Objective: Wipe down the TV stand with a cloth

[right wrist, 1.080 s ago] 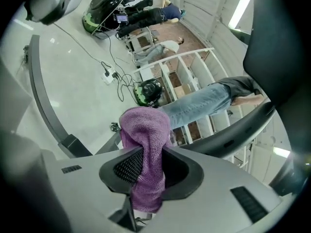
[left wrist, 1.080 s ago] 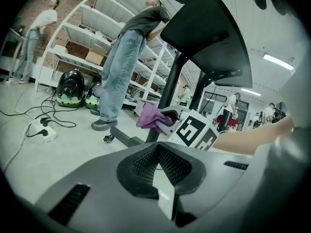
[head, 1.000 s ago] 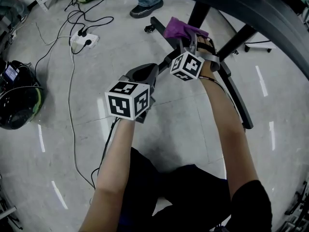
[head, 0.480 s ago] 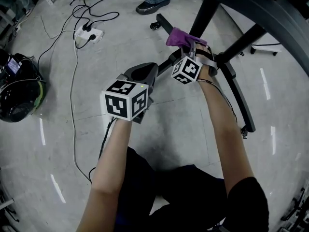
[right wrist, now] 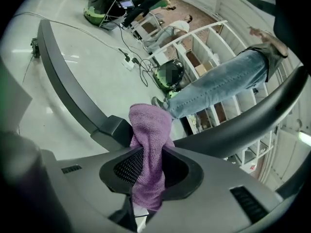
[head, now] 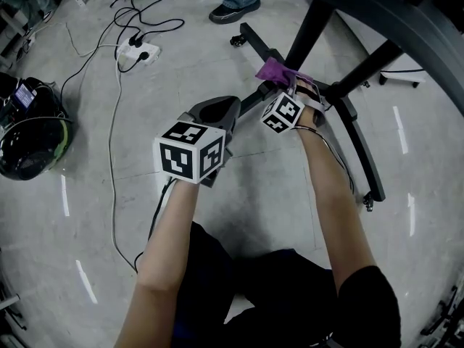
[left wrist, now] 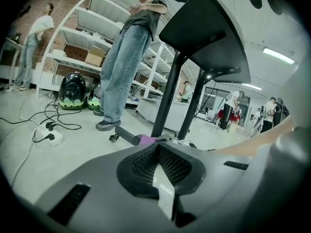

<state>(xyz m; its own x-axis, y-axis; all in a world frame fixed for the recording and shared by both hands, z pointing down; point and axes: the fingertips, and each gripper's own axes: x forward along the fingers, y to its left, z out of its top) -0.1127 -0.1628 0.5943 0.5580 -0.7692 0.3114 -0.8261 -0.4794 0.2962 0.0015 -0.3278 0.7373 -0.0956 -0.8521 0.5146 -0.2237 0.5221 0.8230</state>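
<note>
The TV stand's black base leg (head: 254, 42) runs across the floor, with two dark posts (head: 313, 17) rising from it. My right gripper (head: 290, 87) is shut on a purple cloth (head: 274, 70) and presses it on the leg close to the nearer post. In the right gripper view the cloth (right wrist: 150, 130) hangs between the shut jaws of the right gripper (right wrist: 148, 171), over the leg's bracket (right wrist: 114, 130). My left gripper (head: 217, 111) hovers left of the leg, shut and holding nothing. The left gripper (left wrist: 163, 164) looks toward the cloth (left wrist: 146, 140) and the posts (left wrist: 167, 96).
A white power strip (head: 136, 53) with black cables lies on the floor at far left. A black round device (head: 29, 133) sits at the left edge. A person in jeans (left wrist: 124, 67) stands just beyond the leg's caster (head: 235, 40). Shelving (left wrist: 87, 38) lines the back.
The right gripper and the cloth have shifted a little along the stand's leg, toward me. The left gripper has kept its place, still shut.
</note>
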